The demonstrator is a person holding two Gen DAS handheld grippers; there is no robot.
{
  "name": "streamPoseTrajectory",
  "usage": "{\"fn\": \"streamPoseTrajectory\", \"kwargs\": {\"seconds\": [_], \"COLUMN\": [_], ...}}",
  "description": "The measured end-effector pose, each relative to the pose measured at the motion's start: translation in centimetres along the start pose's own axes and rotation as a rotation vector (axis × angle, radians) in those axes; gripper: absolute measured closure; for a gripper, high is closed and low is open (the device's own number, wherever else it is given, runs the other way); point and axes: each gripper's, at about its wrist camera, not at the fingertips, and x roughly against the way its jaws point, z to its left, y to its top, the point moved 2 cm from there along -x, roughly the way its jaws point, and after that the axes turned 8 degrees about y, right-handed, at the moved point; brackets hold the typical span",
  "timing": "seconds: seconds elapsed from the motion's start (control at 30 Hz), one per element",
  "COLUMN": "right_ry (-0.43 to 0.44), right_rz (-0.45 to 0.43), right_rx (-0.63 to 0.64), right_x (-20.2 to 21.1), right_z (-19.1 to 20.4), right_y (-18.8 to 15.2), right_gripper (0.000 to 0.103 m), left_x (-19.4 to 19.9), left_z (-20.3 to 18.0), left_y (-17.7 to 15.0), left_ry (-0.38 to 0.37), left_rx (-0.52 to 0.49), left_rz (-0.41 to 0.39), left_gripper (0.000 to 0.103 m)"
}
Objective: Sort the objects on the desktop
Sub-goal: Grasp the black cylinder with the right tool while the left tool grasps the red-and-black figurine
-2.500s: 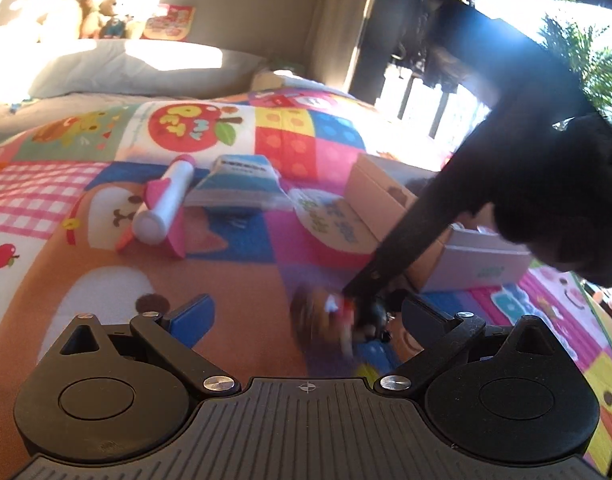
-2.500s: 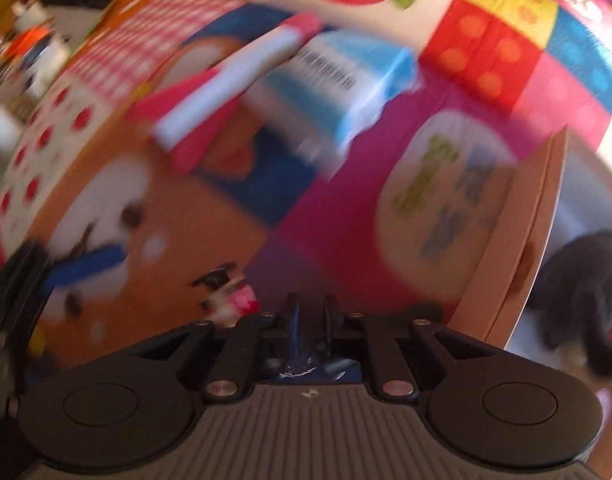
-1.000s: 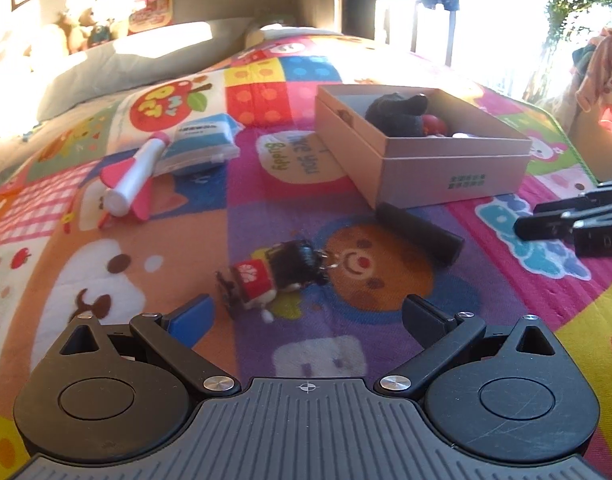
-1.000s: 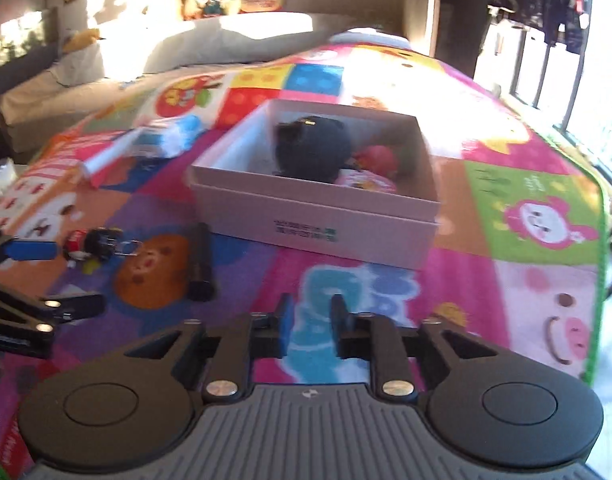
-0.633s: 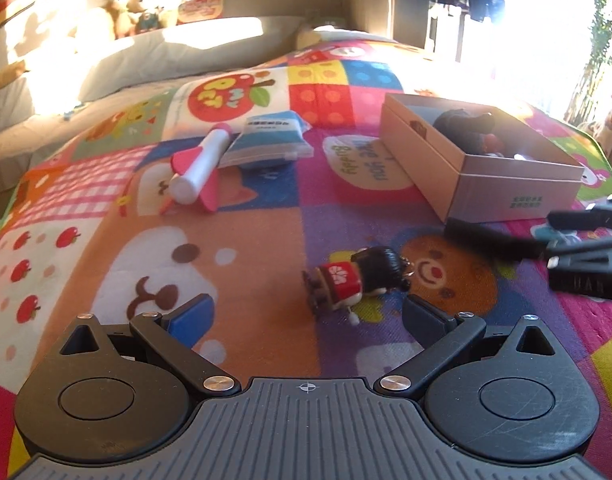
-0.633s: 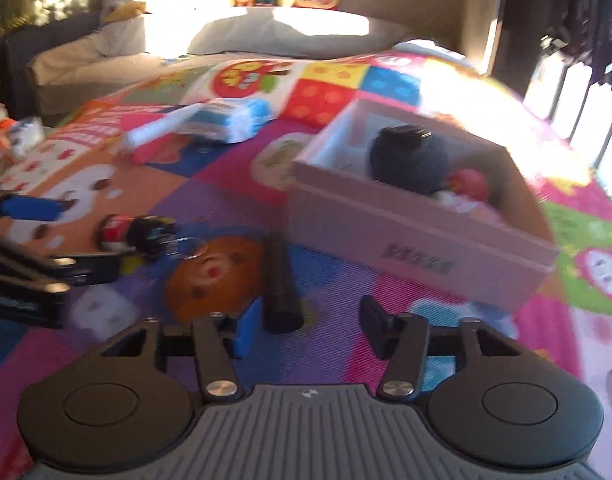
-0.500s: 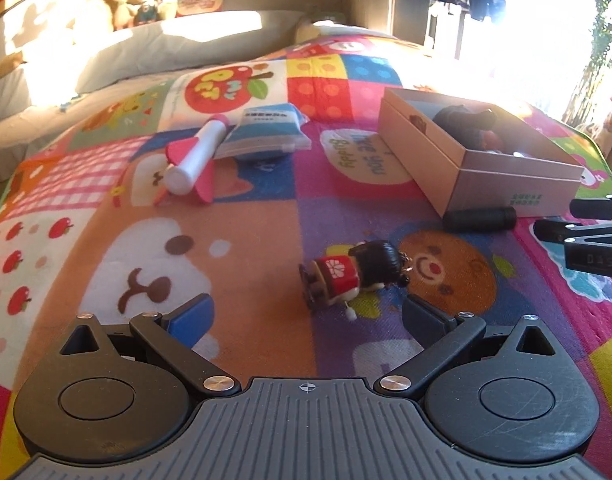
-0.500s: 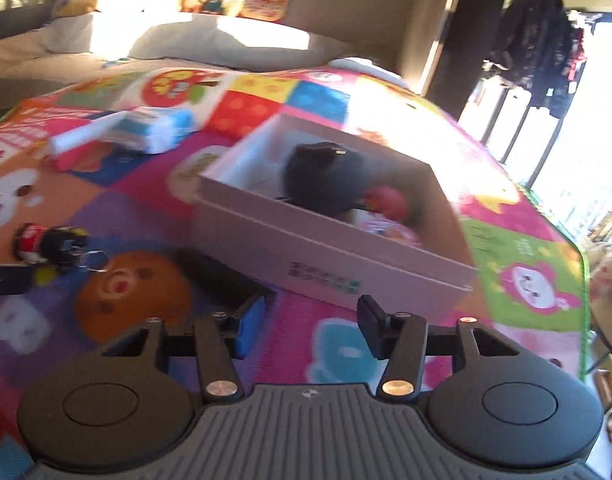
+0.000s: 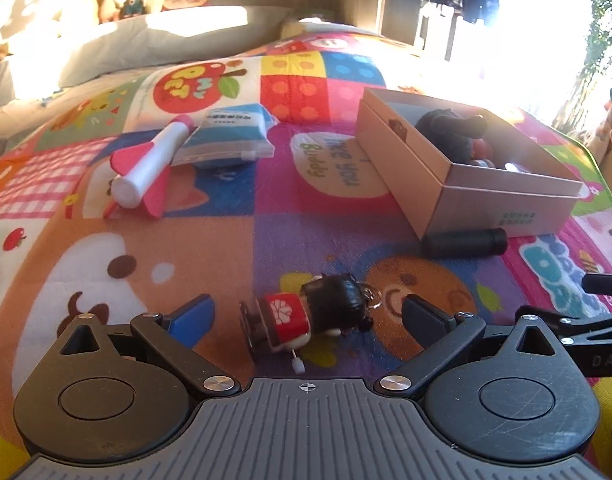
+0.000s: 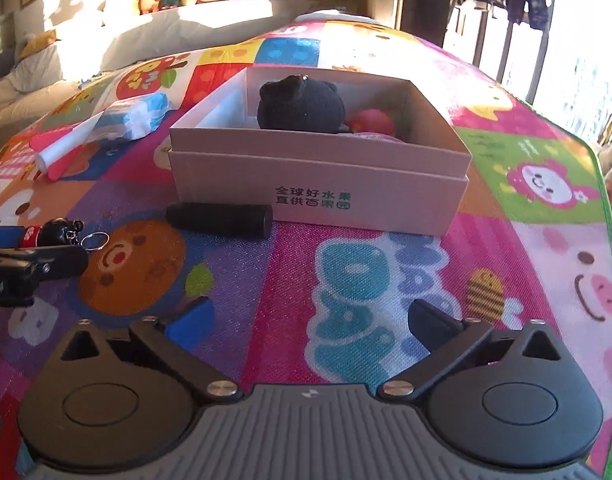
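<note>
left hand-held gripper: jaws wide, now closer over the doll keychain, which lies between the fingers, untouched.
right hand-held gripper: was nearly closed a second ago; jaws opening now, nothing between them, only mat.
cylinder: on the mat, against the box front.
box contents: black plush and a red thing.
still out: rocket, tissue pack.
meaning: both look set for fresh pickups, doll on the left, probably cylinder on the right.
</note>
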Motion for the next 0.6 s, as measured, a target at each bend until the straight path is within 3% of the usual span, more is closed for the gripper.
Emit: {"fn": "streamPoseTrajectory", "kwargs": {"seconds": [0.3, 0.6], "right_ry": [0.025, 0.031], "right_rz": [0.006, 0.010], "right_rx": [-0.036, -0.047], "right_x": [-0.2, -0.2], "right_z": [-0.4, -0.6], "right_y": [-0.1, -0.1], "right_gripper": [0.000, 0.000], "left_x": [-0.2, -0.1], "left_z": [-0.2, 4.2], "left_y": [-0.2, -0.6], "left_ry": [0.028, 0.164], "left_rx": [-0.025, 0.047], "left_rz": [0.010, -0.003], "left_gripper": [0.002, 0.002]}}
